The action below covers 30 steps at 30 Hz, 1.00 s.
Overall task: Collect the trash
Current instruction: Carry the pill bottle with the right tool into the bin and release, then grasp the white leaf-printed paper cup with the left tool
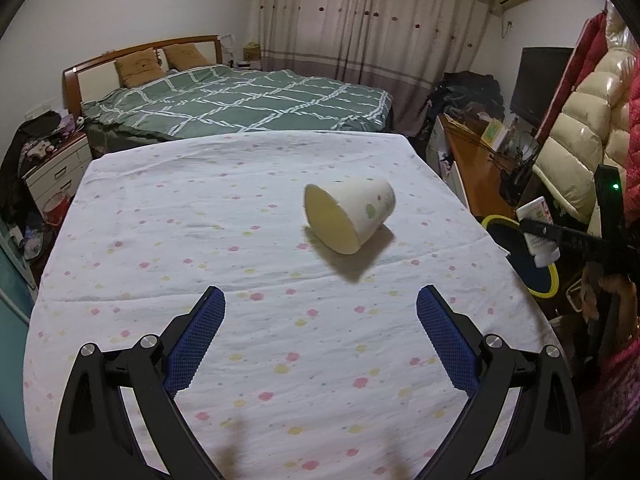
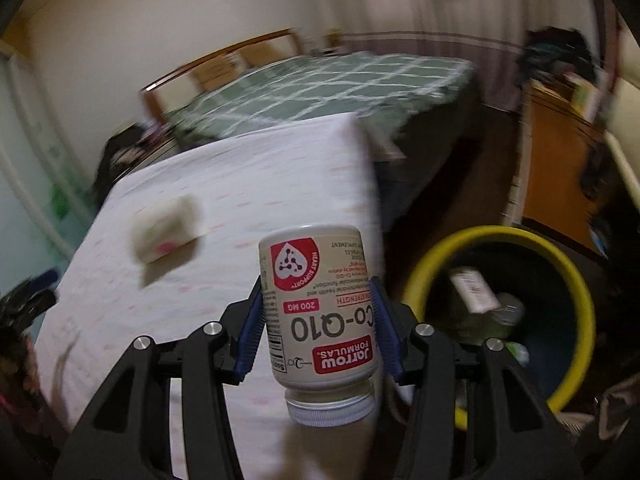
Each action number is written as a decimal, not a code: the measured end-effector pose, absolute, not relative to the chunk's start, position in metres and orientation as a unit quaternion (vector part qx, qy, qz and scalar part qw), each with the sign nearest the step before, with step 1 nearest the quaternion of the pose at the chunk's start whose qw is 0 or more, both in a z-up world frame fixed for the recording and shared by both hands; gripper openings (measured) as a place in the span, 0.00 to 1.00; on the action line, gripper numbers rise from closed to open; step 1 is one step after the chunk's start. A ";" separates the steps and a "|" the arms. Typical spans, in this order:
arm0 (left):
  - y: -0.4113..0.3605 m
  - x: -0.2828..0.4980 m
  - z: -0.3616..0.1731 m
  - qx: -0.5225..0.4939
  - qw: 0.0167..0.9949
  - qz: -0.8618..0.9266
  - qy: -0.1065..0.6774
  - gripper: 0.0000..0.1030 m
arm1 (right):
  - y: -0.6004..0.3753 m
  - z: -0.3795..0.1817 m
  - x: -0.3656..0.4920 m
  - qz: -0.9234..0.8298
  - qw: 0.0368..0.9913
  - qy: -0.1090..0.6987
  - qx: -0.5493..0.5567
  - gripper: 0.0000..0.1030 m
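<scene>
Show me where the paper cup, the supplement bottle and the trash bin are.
paper cup (image 1: 352,216), left wrist view, on its printed side wall.
supplement bottle (image 2: 320,304), right wrist view, on its label.
trash bin (image 2: 576,280), right wrist view, on its yellow rim.

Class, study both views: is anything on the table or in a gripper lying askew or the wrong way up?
Yes. The white paper cup lies tipped on its side on the spotted tablecloth, its mouth facing the camera. The white Co-Q10 supplement bottle, clamped in the right gripper, appears upside down, its label inverted and its cap towards the camera.
</scene>
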State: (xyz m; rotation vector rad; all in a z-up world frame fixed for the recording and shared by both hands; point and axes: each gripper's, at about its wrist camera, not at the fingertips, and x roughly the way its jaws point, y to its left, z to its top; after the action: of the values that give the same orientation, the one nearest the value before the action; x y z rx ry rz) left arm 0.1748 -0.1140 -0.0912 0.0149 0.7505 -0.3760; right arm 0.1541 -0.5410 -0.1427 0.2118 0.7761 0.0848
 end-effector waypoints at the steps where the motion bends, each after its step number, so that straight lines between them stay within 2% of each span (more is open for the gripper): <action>1: -0.117 0.176 -0.091 0.009 0.912 -0.186 0.364 0.92 | -0.556 -0.146 0.155 0.022 0.919 0.377 0.110 0.46; 5: -0.130 0.184 -0.090 0.016 0.908 -0.204 0.365 0.92 | -0.601 -0.161 0.159 -0.040 0.912 0.387 0.129 0.47; 8: -0.139 0.192 -0.090 0.020 0.904 -0.214 0.369 0.92 | -0.627 -0.173 0.160 -0.080 0.906 0.393 0.139 0.54; 16: -0.165 0.218 -0.089 0.067 0.895 -0.249 0.364 0.92 | -0.642 -0.186 0.148 -0.080 0.902 0.395 0.154 0.54; 24: -0.205 0.276 -0.074 0.191 0.859 -0.299 0.368 0.92 | -0.628 -0.181 0.152 -0.063 0.904 0.398 0.145 0.54; 30: -0.254 0.306 -0.093 0.332 0.795 -0.321 0.393 0.92 | -0.621 -0.176 0.156 -0.056 0.903 0.405 0.132 0.54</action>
State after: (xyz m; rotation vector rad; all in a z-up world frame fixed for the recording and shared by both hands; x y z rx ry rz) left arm 0.3063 -0.2537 -0.0928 0.7132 0.8456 -0.6895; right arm 0.1559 -0.6209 -0.1761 0.2721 0.8375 -0.1162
